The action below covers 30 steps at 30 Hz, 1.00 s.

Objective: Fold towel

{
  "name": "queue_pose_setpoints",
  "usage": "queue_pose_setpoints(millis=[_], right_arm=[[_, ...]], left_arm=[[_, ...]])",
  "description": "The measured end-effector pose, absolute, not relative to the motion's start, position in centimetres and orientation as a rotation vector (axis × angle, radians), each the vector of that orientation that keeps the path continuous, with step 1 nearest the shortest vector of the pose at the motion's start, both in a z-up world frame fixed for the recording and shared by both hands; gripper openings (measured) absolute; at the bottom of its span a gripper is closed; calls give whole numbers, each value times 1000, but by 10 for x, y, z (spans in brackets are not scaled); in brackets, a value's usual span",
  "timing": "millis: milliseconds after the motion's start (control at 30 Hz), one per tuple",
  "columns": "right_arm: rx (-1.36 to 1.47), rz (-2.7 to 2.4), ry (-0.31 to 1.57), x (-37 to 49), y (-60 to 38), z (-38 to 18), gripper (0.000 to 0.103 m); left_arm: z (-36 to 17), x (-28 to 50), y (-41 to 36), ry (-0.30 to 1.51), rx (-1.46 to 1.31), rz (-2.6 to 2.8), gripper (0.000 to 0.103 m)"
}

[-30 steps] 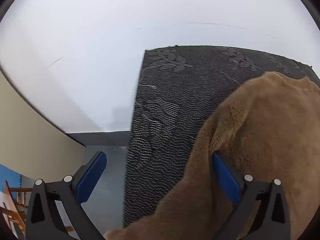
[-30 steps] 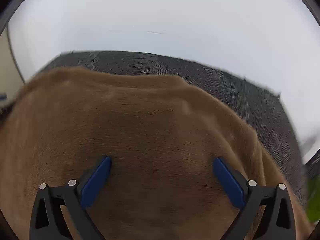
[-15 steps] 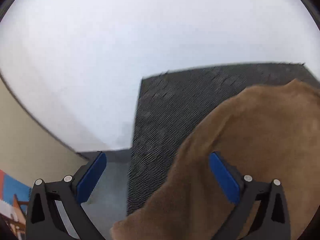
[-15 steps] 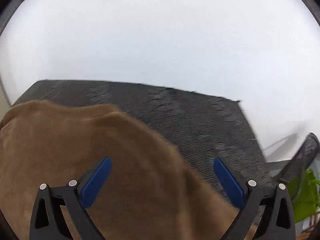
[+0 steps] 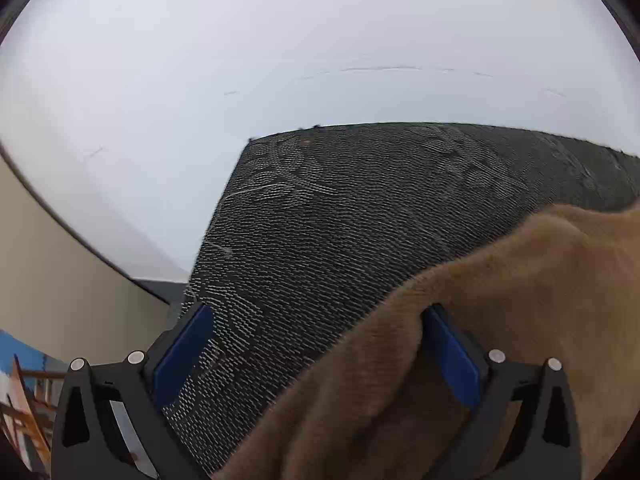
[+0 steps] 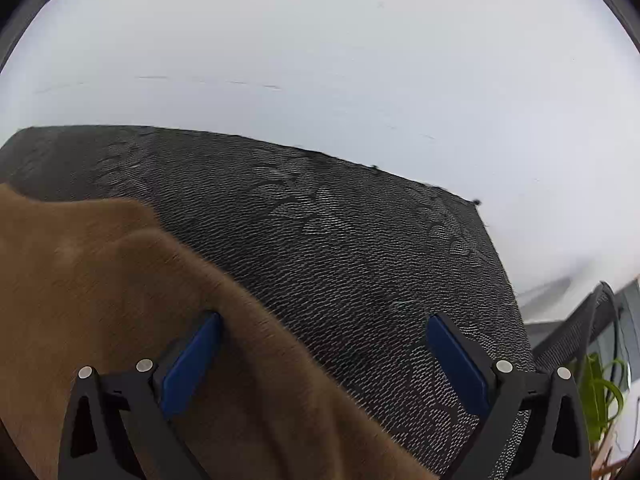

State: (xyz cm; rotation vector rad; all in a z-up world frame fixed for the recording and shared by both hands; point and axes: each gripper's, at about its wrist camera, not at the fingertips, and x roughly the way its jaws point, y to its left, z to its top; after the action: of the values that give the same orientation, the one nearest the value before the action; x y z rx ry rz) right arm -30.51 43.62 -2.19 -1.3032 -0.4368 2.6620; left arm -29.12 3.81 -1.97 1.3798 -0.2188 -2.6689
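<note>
A brown fuzzy towel (image 5: 500, 320) lies on a dark patterned cloth (image 5: 340, 220) that covers the table. My left gripper (image 5: 316, 356) is open at the towel's left edge. The edge runs between its blue pads (image 5: 184, 354), and pile bulges over the right pad. In the right wrist view the same towel (image 6: 100, 280) fills the lower left. My right gripper (image 6: 324, 360) is open at the towel's right edge, its left pad over the towel and its right pad over the bare cloth (image 6: 360, 260).
A white wall (image 5: 280, 60) rises behind the table. Left of the table are a beige wall (image 5: 72, 288) and a wooden frame (image 5: 28, 412). On the right stand a dark mesh chair (image 6: 580, 320) and a green plant (image 6: 600, 392).
My right gripper has moved right, from over the towel's middle to its right edge. The left gripper stays at the left edge, and more bare cloth shows ahead of it. Both remain open.
</note>
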Motion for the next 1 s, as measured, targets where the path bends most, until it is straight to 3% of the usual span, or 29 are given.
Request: queue_pose_setpoints(millis=[200,333,600,867,1000], right_arm=[[-1314,2677,-439,-307,434,-21,103],[-1276,2803,-367,-263,435,9,103],[-1749,3169,-94,-127,408,16,103],[-1915,3059,-487,-21,409,-9,103],[-1816,3092,-522,12,426,-9,103]], left_arm=[[-10,-282,47,-324,1356,-2660,103],[12,-247,55,-361,1378,-2742,103],[32,-128,99,-350,1715,-3013,103],[14,-24,110,-472,1881,-3011,103],[6,0,95,-466,1869,-2999,103]])
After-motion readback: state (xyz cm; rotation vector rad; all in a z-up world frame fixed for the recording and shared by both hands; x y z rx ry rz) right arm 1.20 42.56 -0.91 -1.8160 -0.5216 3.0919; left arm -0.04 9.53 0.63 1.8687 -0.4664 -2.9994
